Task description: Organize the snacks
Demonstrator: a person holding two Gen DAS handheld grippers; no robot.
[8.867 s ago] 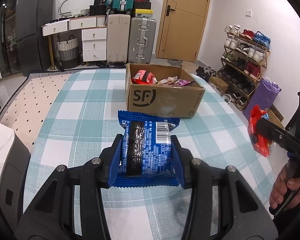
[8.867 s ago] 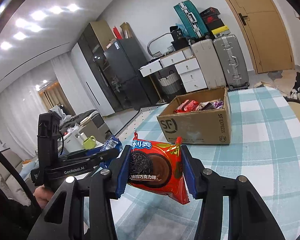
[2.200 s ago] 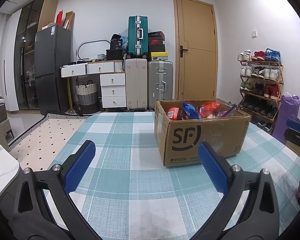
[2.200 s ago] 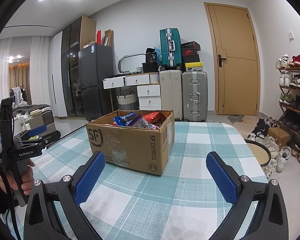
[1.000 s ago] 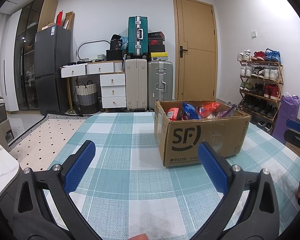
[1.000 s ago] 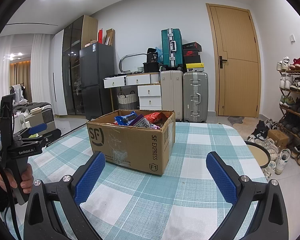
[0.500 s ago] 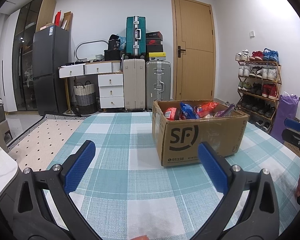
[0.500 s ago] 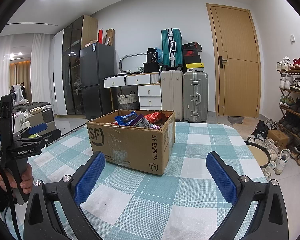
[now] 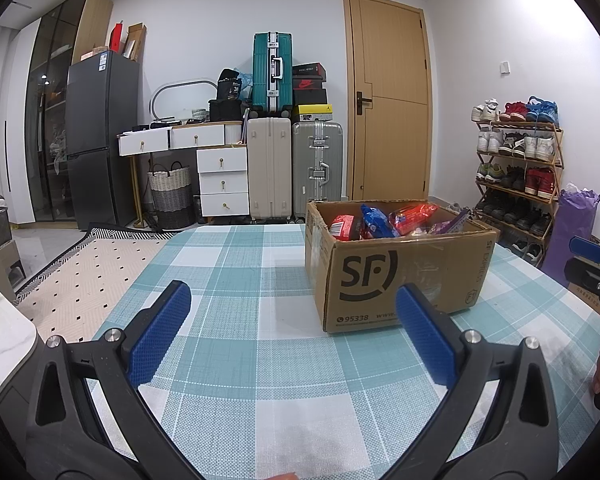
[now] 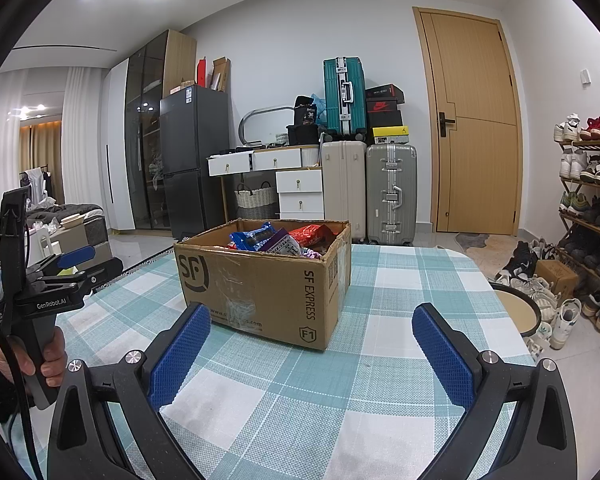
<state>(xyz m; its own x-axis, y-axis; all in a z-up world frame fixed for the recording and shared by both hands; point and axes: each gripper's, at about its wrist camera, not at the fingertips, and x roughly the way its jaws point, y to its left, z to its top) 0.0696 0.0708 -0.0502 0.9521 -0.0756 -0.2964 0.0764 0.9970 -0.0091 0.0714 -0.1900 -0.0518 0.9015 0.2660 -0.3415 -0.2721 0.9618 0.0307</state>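
A brown SF Express cardboard box (image 9: 400,276) stands on the teal checked tablecloth (image 9: 260,360). It holds several snack packs: a blue pack (image 9: 374,222), red packs (image 9: 414,214) and a purple one (image 9: 456,222). The box also shows in the right wrist view (image 10: 268,280) with the snacks (image 10: 280,240) inside. My left gripper (image 9: 292,308) is open and empty, low over the cloth, short of the box. My right gripper (image 10: 310,332) is open and empty, just in front of the box's corner.
Suitcases (image 9: 296,172), a white drawer unit (image 9: 222,176) and a dark fridge (image 9: 100,140) stand behind the table. A shoe rack (image 9: 516,168) and a purple bag (image 9: 572,228) are at the right. A round stool (image 10: 516,312) sits beside the table's right edge.
Both grippers held Oreo packs earlier; now both are open and empty and the packs lie in the box. Over the last second the views barely shift.
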